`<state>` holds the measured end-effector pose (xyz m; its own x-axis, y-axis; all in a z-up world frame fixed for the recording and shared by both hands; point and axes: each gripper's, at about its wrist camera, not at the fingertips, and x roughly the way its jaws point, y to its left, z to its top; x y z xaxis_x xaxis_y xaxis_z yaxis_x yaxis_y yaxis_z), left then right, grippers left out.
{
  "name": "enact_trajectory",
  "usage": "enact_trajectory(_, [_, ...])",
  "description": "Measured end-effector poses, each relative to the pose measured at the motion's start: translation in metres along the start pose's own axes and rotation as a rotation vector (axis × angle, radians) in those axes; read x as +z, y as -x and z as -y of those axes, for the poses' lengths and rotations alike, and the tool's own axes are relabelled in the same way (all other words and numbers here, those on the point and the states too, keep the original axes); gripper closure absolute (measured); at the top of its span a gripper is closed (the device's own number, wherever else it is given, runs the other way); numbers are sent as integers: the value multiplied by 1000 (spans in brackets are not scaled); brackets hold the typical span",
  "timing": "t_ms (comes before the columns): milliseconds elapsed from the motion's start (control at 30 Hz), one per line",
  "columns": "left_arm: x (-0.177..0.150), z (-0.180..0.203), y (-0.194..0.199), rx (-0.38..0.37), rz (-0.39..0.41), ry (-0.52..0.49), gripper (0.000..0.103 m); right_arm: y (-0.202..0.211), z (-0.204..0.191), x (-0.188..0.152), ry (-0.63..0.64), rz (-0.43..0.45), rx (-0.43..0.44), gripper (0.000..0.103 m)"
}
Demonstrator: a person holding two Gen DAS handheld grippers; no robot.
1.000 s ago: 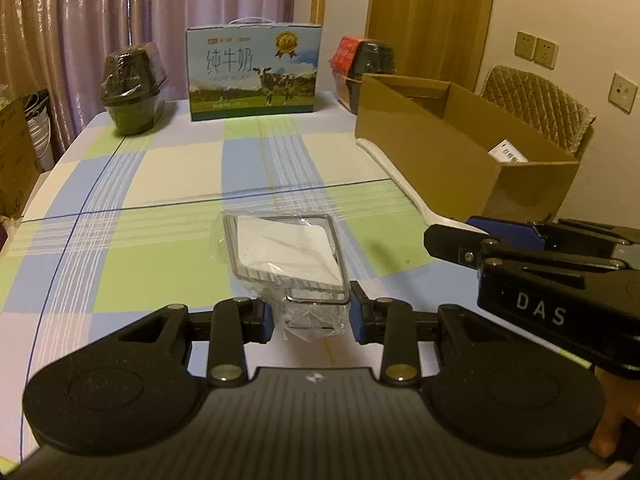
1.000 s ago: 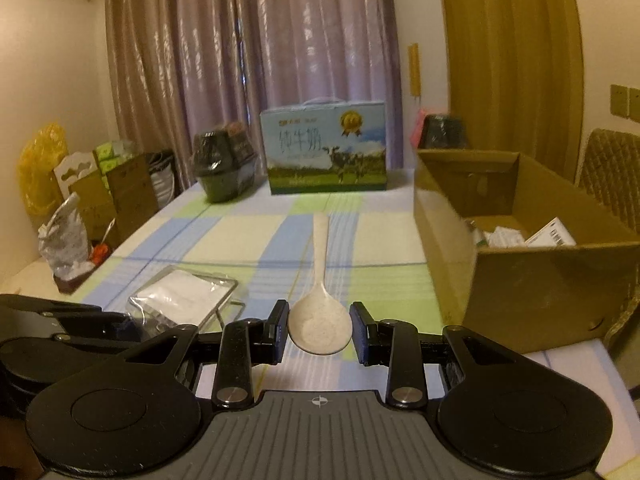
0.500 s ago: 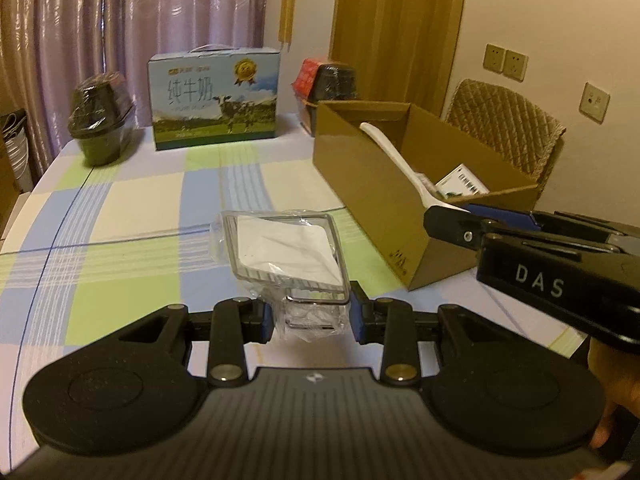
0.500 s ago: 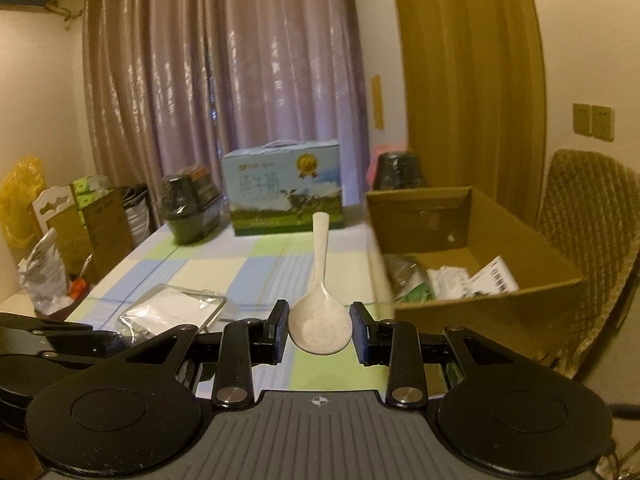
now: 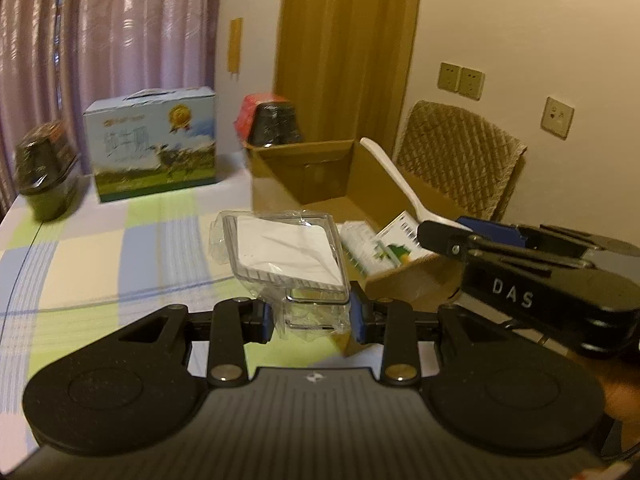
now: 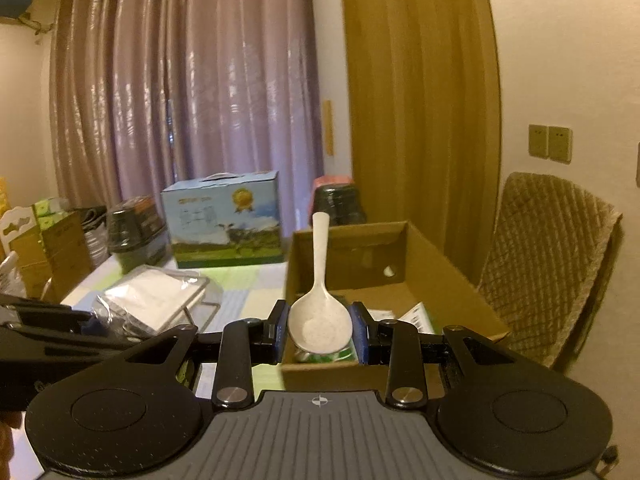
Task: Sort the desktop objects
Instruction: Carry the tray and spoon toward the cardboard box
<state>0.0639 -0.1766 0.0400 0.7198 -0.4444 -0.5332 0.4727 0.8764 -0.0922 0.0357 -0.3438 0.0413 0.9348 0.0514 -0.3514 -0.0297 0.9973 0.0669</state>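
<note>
My left gripper [image 5: 311,314] is shut on a wire rack wrapped in clear plastic with white paper inside [image 5: 288,252], held in the air beside the near left corner of the open cardboard box [image 5: 404,276]. My right gripper [image 6: 320,330] is shut on the bowl of a cream rice spoon [image 6: 320,320], handle pointing away, above the near end of the same box [image 6: 460,284]. The spoon [image 5: 394,178] and right gripper [image 5: 440,236] show at the right of the left wrist view. The rack [image 6: 160,300] shows at the left of the right wrist view.
The box holds green-and-white packets [image 5: 372,248] and labelled paper [image 6: 416,314]. A blue milk carton [image 5: 154,142], dark wrapped pots [image 5: 42,172] [image 5: 274,124] stand at the table's far end on the checked cloth [image 5: 100,256]. A quilted chair [image 6: 548,256] stands right of the box.
Both grippers have risen and moved right toward the box, carrying the rack and the spoon. The spoon now hangs over the box's near end. Both grips are unchanged.
</note>
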Motion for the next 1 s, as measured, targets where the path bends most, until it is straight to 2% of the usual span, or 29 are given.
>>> enact_trajectory(400, [34,29,-32,-54,4,-44,73,-9,41,14,-10,17,-50,73])
enact_trajectory(1000, [54,41,-83,-91,-30,-66,73,-47,79,26,1,1,-64,73])
